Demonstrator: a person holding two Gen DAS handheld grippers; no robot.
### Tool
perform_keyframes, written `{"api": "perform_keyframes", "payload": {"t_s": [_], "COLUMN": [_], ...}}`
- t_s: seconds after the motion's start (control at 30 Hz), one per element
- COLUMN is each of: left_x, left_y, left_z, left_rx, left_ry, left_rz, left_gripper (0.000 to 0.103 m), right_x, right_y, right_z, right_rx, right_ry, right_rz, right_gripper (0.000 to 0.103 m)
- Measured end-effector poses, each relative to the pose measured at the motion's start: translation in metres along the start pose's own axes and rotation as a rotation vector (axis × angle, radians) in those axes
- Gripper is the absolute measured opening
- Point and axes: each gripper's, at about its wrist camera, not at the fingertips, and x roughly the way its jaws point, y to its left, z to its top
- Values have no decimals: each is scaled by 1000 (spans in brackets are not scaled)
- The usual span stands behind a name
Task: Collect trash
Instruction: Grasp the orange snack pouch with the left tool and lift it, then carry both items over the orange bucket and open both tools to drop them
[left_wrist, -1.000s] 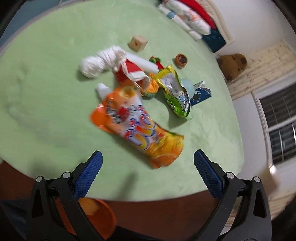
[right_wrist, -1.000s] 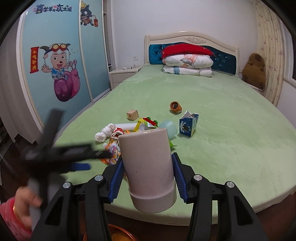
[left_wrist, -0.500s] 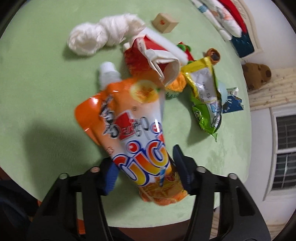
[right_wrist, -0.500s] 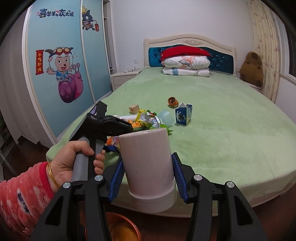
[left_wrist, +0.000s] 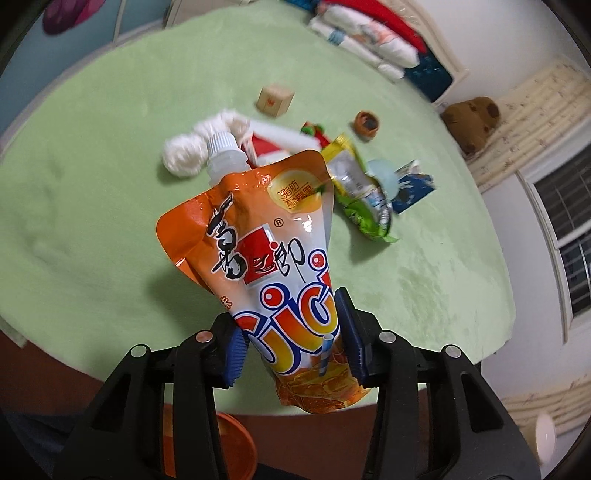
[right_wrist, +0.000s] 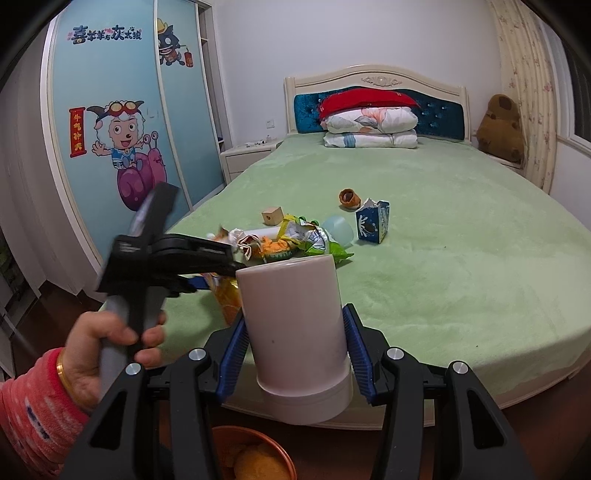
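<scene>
Orange spout pouch (left_wrist: 280, 258) is clamped at its lower end in the left hand-held gripper (left_wrist: 291, 343), lifted above the green bed (left_wrist: 92, 184); it looks light, soft and glossy, likely slippery, so a grip across the flat base seems best; print reads "CiCi" plus Chinese characters. Right hand-held gripper (right_wrist: 293, 349) is clamped on a pale cup (right_wrist: 295, 328); orange bin (right_wrist: 255, 456) sits below.

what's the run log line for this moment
left gripper: shut on orange pouch | right gripper: shut on pink cup | orange bin: below
</scene>
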Motion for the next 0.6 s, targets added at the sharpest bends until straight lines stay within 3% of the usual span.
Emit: {"api": "perform_keyframes", "payload": {"t_s": [0.33,0.6], "left_x": [-63,-77], "left_y": [1,12], "left_z": [-24,-67], "left_rx": [217,398], "left_ry": [-141,-108], "left_rz": [69,132], "left_gripper": [43,43], "right_x": [8,23], "right_y": [16,40], "right_z": [-8,-28], "right_rx": [-11,-32], "right_ry": [19,86], "right_rz": [19,59], "right_gripper": [49,49]}}
